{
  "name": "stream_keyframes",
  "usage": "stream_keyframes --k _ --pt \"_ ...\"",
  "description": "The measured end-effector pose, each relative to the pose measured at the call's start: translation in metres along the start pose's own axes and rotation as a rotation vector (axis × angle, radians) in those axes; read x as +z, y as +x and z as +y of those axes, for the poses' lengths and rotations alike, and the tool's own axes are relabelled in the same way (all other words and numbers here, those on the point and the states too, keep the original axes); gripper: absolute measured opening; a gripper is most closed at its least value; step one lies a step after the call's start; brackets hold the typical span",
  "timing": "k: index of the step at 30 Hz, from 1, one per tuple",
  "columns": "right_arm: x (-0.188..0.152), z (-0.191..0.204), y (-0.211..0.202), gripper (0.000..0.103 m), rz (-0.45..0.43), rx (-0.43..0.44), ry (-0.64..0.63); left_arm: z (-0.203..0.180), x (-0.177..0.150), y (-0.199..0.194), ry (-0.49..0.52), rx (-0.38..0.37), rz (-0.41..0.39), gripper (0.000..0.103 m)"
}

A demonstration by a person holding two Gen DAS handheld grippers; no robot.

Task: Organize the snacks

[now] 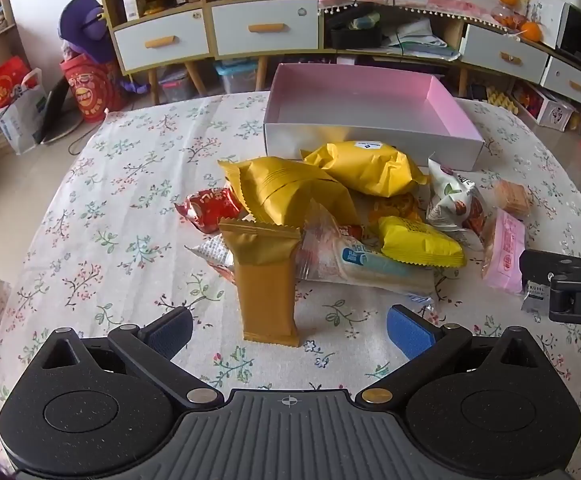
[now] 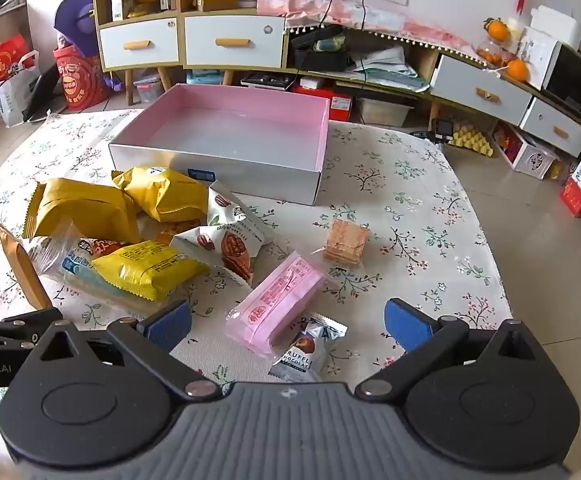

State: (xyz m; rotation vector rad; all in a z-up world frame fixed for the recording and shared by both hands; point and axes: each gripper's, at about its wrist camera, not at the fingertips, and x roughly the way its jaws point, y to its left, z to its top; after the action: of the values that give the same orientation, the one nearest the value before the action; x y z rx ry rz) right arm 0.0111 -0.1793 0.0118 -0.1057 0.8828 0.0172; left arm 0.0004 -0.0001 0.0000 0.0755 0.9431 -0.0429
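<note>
Both grippers have their jaws spread wide and grasp nothing. Left gripper (image 1: 289, 330), with ribbed blue pads (image 1: 408, 334), hovers low over the floral-print tablecloth (image 1: 122, 208), its fingers either side of the flat, matte caramel-brown foil bar (image 1: 266, 280), not touching it. That bar leans up against the snack heap, its crimped top edge raised. Right gripper (image 2: 288, 326) hangs over the rectangular pink plastic-wrapped wafer pack (image 2: 278, 300); a small silvery truffle-chocolate sachet (image 2: 304, 350) lies just beside that pack, partly under it, between the open fingers.

Beyond the heap stands the shallow rectangular cardboard box with pink lining and white outer walls (image 1: 370, 142), with nothing visible inside. Nearest its front wall lie two puffy mustard-yellow pillow packets (image 1: 370, 168) with crinkled skins and serrated seams. Further from the box come a glossy red wrapper (image 1: 206, 208), a bright yellow crimped pouch (image 1: 418, 244), a clear film sleeve of pale biscuits (image 1: 354, 264) and a white nut-printed bag (image 2: 230, 240). A square stack of tan wafers in clear wrap (image 2: 344, 242) sits apart, near the box's right front corner.
</note>
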Motion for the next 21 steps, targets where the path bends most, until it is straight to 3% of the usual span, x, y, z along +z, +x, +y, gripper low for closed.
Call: stream_keyframes --k 21 --pt "-0.0007 0.0054 -0.0002 0.103 0.007 0.008 -0.01 0.0048 0.0017 -0.0043 -0.013 -0.012 -0.017 0.103"
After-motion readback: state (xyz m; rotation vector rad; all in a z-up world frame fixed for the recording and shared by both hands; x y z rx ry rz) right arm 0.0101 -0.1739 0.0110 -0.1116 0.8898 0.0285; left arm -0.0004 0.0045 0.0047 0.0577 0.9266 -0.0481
